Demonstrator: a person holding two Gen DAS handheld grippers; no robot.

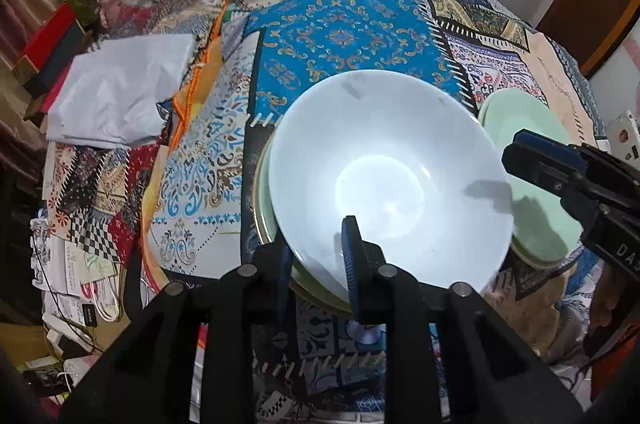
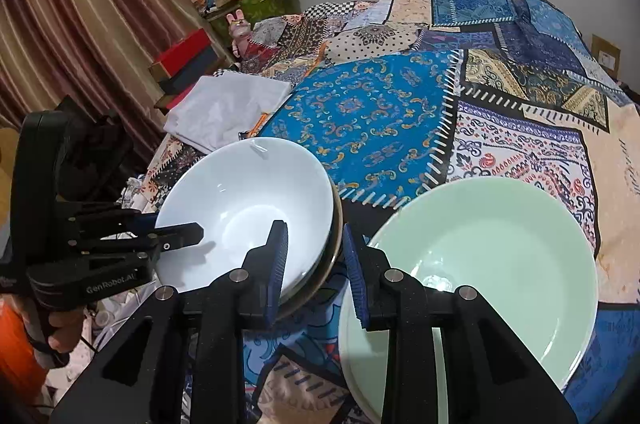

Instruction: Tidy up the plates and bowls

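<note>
A white bowl (image 1: 384, 176) (image 2: 244, 208) sits on a green plate (image 1: 264, 212) with a dark rim, on the patchwork tablecloth (image 1: 344, 32). My left gripper (image 1: 318, 244) (image 2: 176, 228) straddles the bowl's near rim, one finger inside and one outside. The inner finger casts a shadow on the bowl and stands just off it, so this gripper is open. To the right lies a stack of pale green plates (image 1: 532, 208) (image 2: 500, 264). My right gripper (image 2: 313, 228) (image 1: 510, 156) hovers shut and empty over the gap between the bowl and the green plates.
A folded white cloth (image 1: 120, 92) (image 2: 228, 104) lies at the table's left side. Boxes and clutter (image 2: 184, 60) crowd the far left by a curtain. Loose papers and cables (image 1: 80, 272) lie below the table's left edge. A hand (image 2: 60, 332) holds the left gripper's handle.
</note>
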